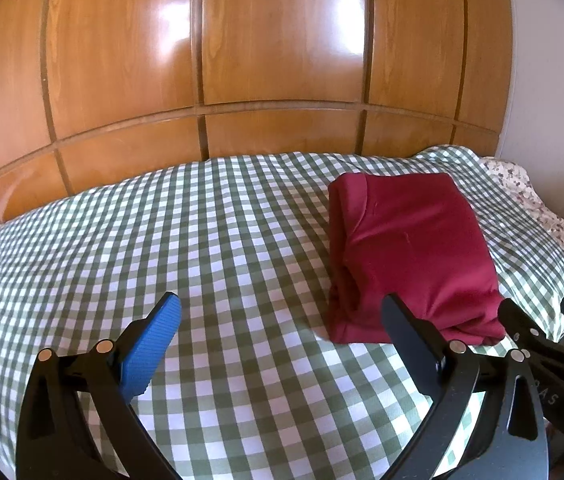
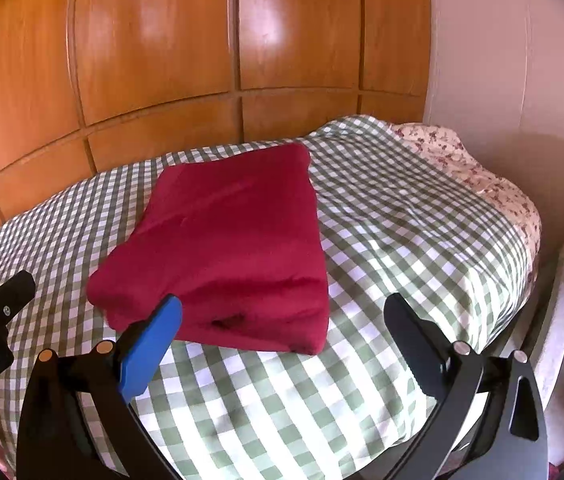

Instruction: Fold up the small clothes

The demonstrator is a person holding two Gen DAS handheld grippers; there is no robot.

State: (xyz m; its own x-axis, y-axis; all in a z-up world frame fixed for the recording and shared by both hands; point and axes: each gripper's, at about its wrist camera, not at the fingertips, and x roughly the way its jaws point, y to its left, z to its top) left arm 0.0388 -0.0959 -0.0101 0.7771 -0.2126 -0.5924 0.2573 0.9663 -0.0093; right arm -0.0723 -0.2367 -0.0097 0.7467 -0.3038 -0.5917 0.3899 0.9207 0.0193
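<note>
Green-and-white checked bedcover (image 1: 210,240) carries a folded crimson garment (image 1: 409,256), which lies ahead of the left gripper (image 1: 282,312) and off to its right: past the tip of the black right-hand finger (image 1: 405,332), well clear of the blue-padded one (image 1: 154,344). Both left fingers stand spread with nothing but bedcover between them. Seen from the right gripper (image 2: 282,312), the crimson garment (image 2: 226,252) sits ahead and to the left, its near folded edge just beyond the blue-padded finger (image 2: 150,344); these fingers are likewise spread and hold nothing. The garment's long axis runs away from both grippers toward the wooden wardrobe doors (image 1: 242,60), so its near short edge faces them. It lies between the two grippers, and the right appears the nearer, judging by how closely its blue finger meets that edge.
</note>
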